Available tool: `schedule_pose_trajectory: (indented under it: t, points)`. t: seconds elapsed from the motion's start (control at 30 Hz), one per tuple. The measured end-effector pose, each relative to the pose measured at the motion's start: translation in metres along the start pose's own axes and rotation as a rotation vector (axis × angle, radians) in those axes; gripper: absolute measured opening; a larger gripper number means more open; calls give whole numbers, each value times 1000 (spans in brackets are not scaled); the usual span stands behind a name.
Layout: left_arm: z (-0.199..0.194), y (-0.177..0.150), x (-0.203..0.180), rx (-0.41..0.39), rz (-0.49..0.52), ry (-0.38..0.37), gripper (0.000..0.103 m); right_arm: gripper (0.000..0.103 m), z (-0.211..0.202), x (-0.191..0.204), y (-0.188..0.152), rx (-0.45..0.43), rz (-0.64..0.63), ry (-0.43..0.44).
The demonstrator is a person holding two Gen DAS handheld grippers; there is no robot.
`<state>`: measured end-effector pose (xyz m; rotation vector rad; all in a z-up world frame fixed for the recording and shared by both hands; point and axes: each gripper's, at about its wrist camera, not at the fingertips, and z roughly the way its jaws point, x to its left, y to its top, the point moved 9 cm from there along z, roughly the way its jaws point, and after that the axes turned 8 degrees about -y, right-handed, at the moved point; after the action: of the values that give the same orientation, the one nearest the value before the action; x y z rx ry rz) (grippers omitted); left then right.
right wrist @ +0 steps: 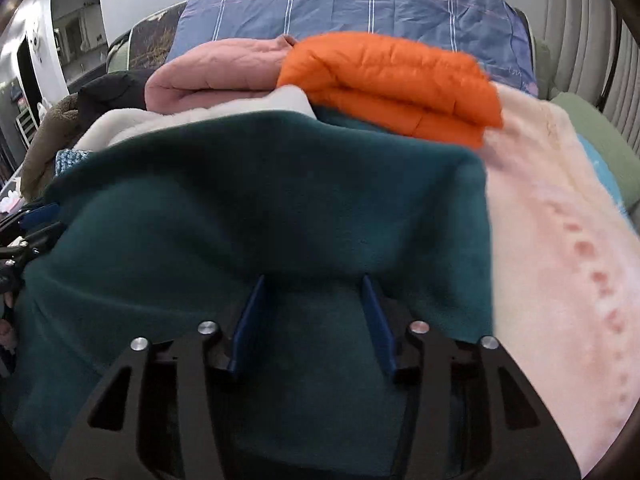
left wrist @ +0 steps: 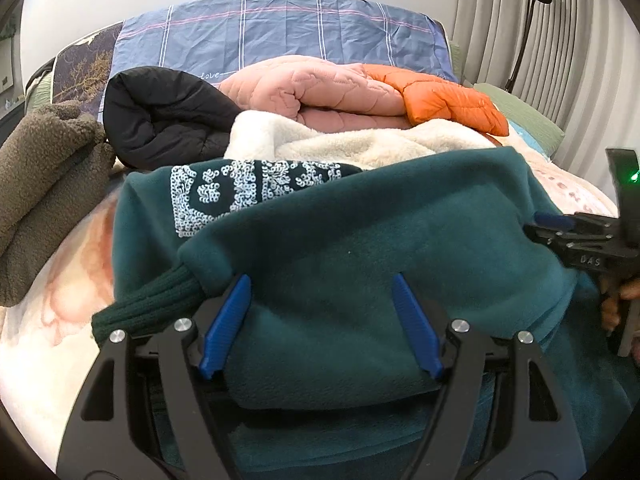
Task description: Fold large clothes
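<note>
A dark teal fleece sweatshirt [left wrist: 360, 232] with white sequin lettering [left wrist: 224, 192] lies bunched on the bed in front of both grippers; it also fills the right wrist view [right wrist: 260, 200]. My left gripper [left wrist: 320, 284] is open, its blue fingers [left wrist: 228, 320] spread with a fold of the teal fabric lying between them, next to the ribbed cuff [left wrist: 148, 304]. My right gripper [right wrist: 312, 284] is open too, with teal fabric lying between its blue fingers [right wrist: 248, 320]. The right gripper also shows at the sweatshirt's right edge in the left wrist view [left wrist: 560, 228].
Behind the sweatshirt lie folded garments: a cream fleece [left wrist: 340, 140], a pink quilted jacket [left wrist: 304, 92], an orange puffer jacket [right wrist: 396, 80], a black jacket [left wrist: 160, 116] and a brown fleece [left wrist: 44, 168]. A blue striped pillow [left wrist: 280, 28] stands at the back. A pink blanket [right wrist: 560, 240] covers the bed.
</note>
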<state>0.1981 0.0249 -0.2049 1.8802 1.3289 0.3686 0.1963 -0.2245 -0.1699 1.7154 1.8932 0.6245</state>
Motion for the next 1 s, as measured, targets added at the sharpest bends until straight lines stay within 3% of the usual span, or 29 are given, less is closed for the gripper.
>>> schedule_pose_trajectory:
  t: [0.17,0.23,0.27,0.37,0.43,0.5,0.57,0.63,0.8,0.9,1.0]
  points:
    - [-9,8,-1,11,-37,-7,75,50,-28,2,19,42,74,-5]
    - [-23,25,-6,-16,-78,-53,73,55,-58,17,35,-36,63,69]
    - [-31,37,-10,-53,-83,-82,72,61,-67,24,44,-77,43,78]
    - [-42,71,-25,-117,-38,-108,73,62,-72,52,67,-155,-38,76]
    - [-17,71,-27,-37,2,-64,77,62,-37,57,72,-92,-47,56]
    - [28,48,-11,89,51,61,79,67,8,57,60,6,-35,25]
    - [53,32,-4,33,123,96,81,70,32,59,52,-59,-72,-20]
    - [52,37,-2,39,94,87,81,70,28,61,55,-74,-83,-57]
    - [52,39,-2,33,95,93,82,72,29,60,59,-81,-66,-36]
    - [37,38,-7,29,101,86,81,73,12,60,56,-102,-75,-22]
    - [-10,40,-11,2,102,91,84,75,-29,47,48,-80,-28,7]
